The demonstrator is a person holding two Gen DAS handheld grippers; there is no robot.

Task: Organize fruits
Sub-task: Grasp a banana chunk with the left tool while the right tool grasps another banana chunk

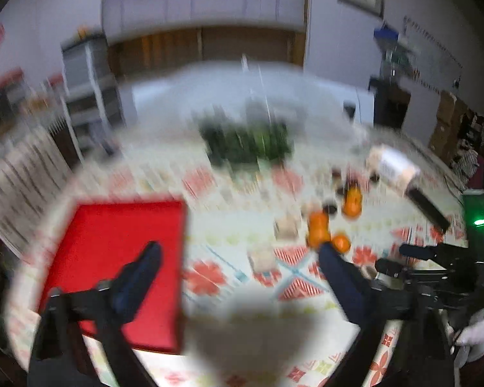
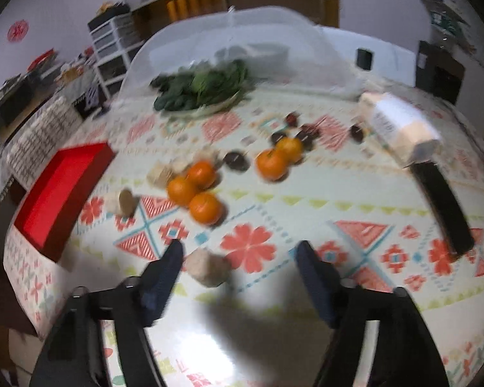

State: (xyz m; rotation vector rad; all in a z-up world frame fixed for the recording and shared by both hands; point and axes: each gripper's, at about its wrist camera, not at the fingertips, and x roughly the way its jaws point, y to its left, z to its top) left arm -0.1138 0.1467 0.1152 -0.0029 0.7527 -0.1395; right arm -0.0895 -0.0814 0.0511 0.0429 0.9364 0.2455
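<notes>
Here, both handheld grippers hover above a patterned tablecloth [image 2: 306, 206], each with its two fingers spread wide and holding nothing. The left gripper [image 1: 238, 258] angles down with one finger over a red tray [image 1: 113, 258] at the table's left edge; the view from it is heavily blurred. The right gripper [image 2: 238, 254] points across the table, its left finger just beside a pale, rough-textured lump [image 2: 208, 266] lying on the cloth.

Beyond it, three oranges [image 2: 195, 190] sit touching in a tight cluster, with two more oranges [image 2: 279, 158] touching a little farther back to the right. Being round, they show no clear long axis. Small dark fruits [image 2: 237, 160] are scattered near and behind them. A plate of leafy greens [image 2: 203, 85] rests under a clear dome cover [image 2: 229, 48] at the far side.
</notes>
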